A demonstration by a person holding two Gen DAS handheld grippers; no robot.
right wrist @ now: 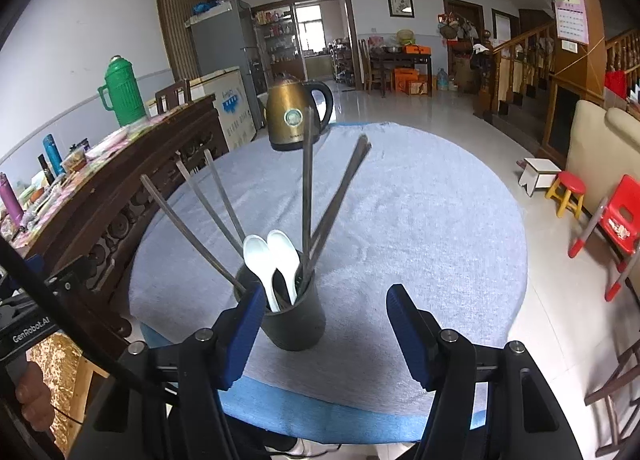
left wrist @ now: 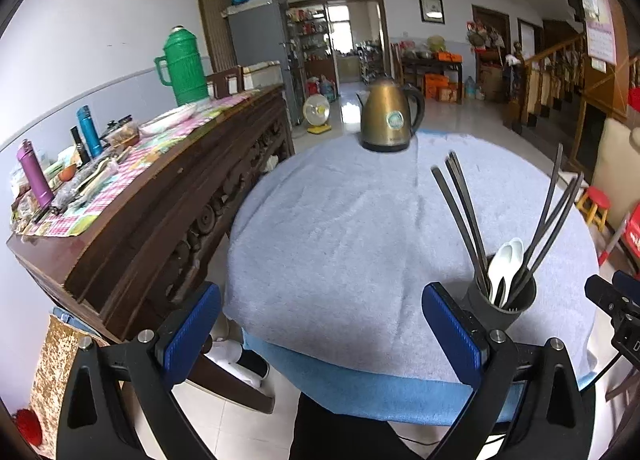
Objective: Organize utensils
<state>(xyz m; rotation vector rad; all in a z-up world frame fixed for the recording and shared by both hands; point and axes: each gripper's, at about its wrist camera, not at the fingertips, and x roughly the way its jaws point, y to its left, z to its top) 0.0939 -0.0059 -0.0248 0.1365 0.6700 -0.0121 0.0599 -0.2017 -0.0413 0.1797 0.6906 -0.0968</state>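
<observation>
- While both claws are hovering wide apart and empty, the dark cylindrical utensil holder is standing on the towel-covered round tabletop, probably keeping dark chopsticks and white plastic spoons upright.
- The right claw is sitting nearest it; the left claw is waiting beside.

left claw agape, right claw agape

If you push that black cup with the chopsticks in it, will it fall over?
Probably, if pushed near the top. The black cup is tall and narrow, long chopsticks lean far outward, and the towel underneath looks soft, so it may wobble rather than slide.
</observation>
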